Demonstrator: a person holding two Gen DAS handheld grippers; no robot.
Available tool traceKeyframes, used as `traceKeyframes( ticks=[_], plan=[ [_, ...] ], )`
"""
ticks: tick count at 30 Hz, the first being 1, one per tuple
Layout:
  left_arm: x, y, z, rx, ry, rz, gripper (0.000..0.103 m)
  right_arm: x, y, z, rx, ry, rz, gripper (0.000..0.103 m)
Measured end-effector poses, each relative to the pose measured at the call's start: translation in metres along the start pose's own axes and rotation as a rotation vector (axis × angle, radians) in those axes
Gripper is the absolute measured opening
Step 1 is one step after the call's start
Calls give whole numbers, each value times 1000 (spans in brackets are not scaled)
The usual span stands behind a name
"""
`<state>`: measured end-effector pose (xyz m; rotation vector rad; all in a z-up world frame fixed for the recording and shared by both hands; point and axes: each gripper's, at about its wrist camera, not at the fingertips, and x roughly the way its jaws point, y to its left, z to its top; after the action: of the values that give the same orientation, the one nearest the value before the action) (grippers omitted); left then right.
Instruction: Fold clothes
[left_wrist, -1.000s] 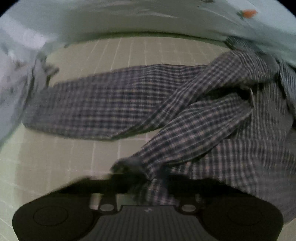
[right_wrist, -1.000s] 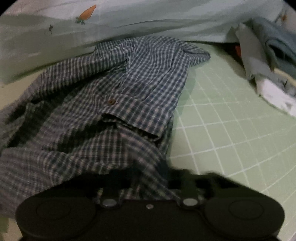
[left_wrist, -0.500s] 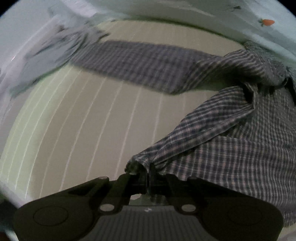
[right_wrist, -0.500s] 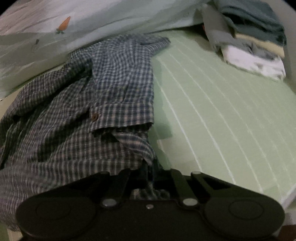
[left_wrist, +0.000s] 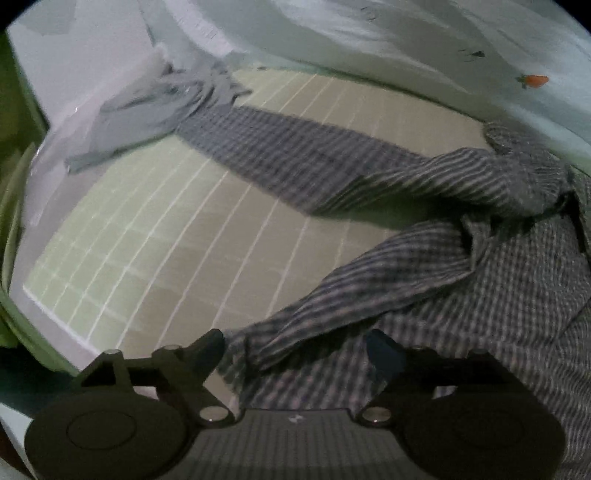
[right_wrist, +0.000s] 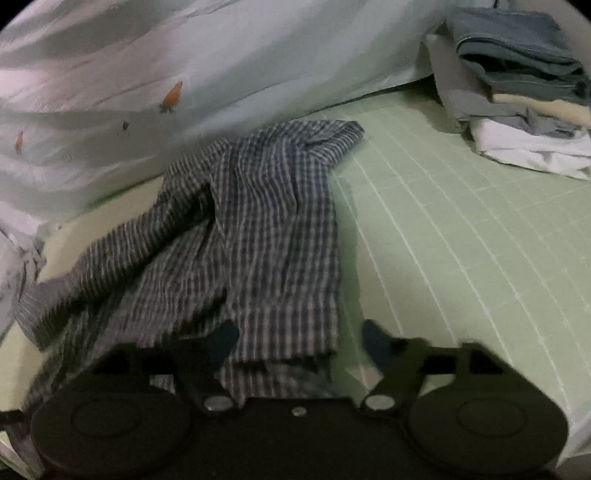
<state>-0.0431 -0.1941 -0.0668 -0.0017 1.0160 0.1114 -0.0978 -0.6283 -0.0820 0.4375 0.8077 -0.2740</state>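
A blue and white checked shirt (left_wrist: 461, 288) lies crumpled on the green grid mat (left_wrist: 177, 236). One sleeve (left_wrist: 295, 155) stretches to the far left. My left gripper (left_wrist: 295, 350) is open just above the shirt's near edge, with cloth lying between its fingers. In the right wrist view the same shirt (right_wrist: 266, 229) lies bunched on the mat (right_wrist: 461, 258). My right gripper (right_wrist: 299, 339) is open over the shirt's near hem, holding nothing.
A pale sheet with carrot prints (right_wrist: 166, 92) is heaped behind the shirt. A stack of folded clothes (right_wrist: 524, 92) sits at the far right. A grey garment (left_wrist: 155, 110) lies at the far left by the sleeve end. The mat's edge (left_wrist: 55, 317) is near left.
Both grippers were shut on the shirt's near edge half a second ago; both have opened and let the cloth drop onto the mat. The shirt has been pulled toward me.
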Motion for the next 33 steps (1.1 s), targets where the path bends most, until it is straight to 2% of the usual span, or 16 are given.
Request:
traceKeyframes(
  ticks=[4,6,7,8,9,11,13,15,19,21,23,25,27,29,33],
  plan=[
    [-2,-19,9,47,-12,6,85,33,-18,7,49,76,-12,78],
    [-4,-26,14,62,-22,4,85,42,-24,8,62,98,6,64],
    [-4,-30,16,67,-26,4,85,44,-27,9,64,105,24,45],
    [-4,-33,18,69,-29,6,85,46,-29,10,63,117,44,20],
    [-3,-36,20,71,-29,7,86,46,-31,11,55,127,57,10],
    [-1,-41,24,75,-30,5,86,38,-34,17,22,99,62,5],
    [0,-47,29,79,-36,3,86,20,-42,30,-9,28,34,4],
    [1,-53,34,84,-41,0,86,3,-55,45,-20,-54,-50,4],
    [7,-66,47,79,-47,-10,86,-14,-103,74,-14,-189,-435,6],
    [10,-73,54,73,-47,-27,86,-16,-126,84,-14,-199,-606,14],
    [15,-83,62,79,-48,-38,86,-18,-140,90,31,-201,-612,43],
    [19,-92,69,95,-47,-40,86,-17,-141,88,59,-220,-553,54],
    [24,-101,77,109,-46,-40,87,-7,-133,83,43,-206,-501,58],
    [29,-110,85,121,-42,-48,87,7,-122,77,14,-173,-443,68],
    [37,-122,98,153,-40,-42,90,33,-94,68,-59,-123,-372,76]
  ],
)
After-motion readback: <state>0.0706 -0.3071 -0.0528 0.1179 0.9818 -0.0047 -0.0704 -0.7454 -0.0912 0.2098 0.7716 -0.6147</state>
